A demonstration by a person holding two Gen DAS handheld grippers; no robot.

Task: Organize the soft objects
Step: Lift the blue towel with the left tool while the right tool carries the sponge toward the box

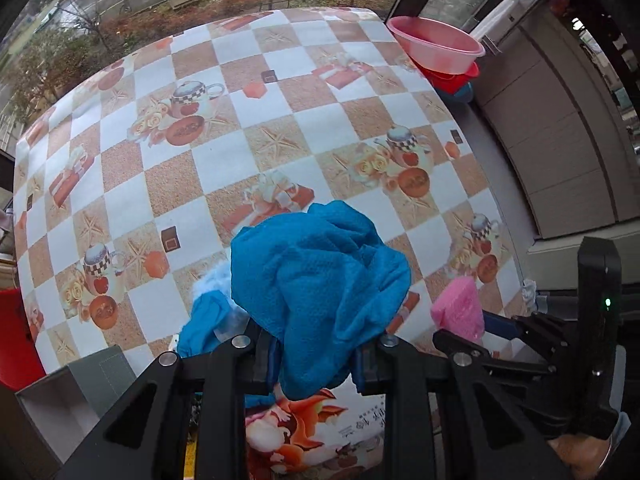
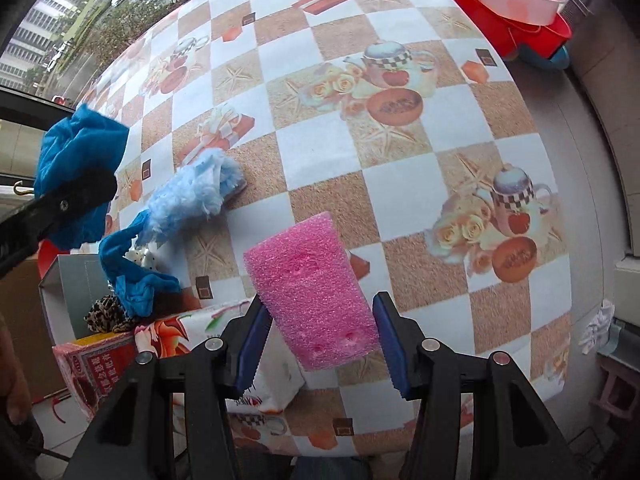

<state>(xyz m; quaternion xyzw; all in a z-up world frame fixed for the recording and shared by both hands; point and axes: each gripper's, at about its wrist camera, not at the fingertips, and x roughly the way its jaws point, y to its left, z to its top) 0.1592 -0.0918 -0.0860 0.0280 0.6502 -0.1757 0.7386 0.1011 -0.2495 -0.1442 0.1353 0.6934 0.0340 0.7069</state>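
Blue fleece fills the near middle of the left wrist view: the left tool (image 1: 316,364) is clamped on a bunched blue cloth (image 1: 320,276), which hangs clear above the counter (image 1: 280,80) with its checked, teapot-printed cover. Just right of it the pink foam (image 1: 460,308) shows, carried by the right tool, whose black frame crowds the near right corner. At the near left edge sits an open box (image 1: 72,392), with a printed bag (image 1: 312,432) below the cloth; stacked basins (image 1: 440,52) stand at the far right corner. In the right wrist view, the right tool (image 2: 320,344) grips the pink foam (image 2: 312,292) between its blue pads, lifted off the counter (image 2: 400,184). Left of it a fluffy pale blue item (image 2: 192,196) lies on the counter, touching a thin blue garment (image 2: 132,276) that drapes over the near left edge toward the box (image 2: 68,292). A leopard-print piece (image 2: 106,314) already sits in the box, and a small dotted one beside it. The left tool (image 2: 60,204) holds the cloth (image 2: 80,152) up at far left. By my reading the sorting is partway: some soft items are boxed, two are in hand but not yet placed, and the fluffy item and garment remain.
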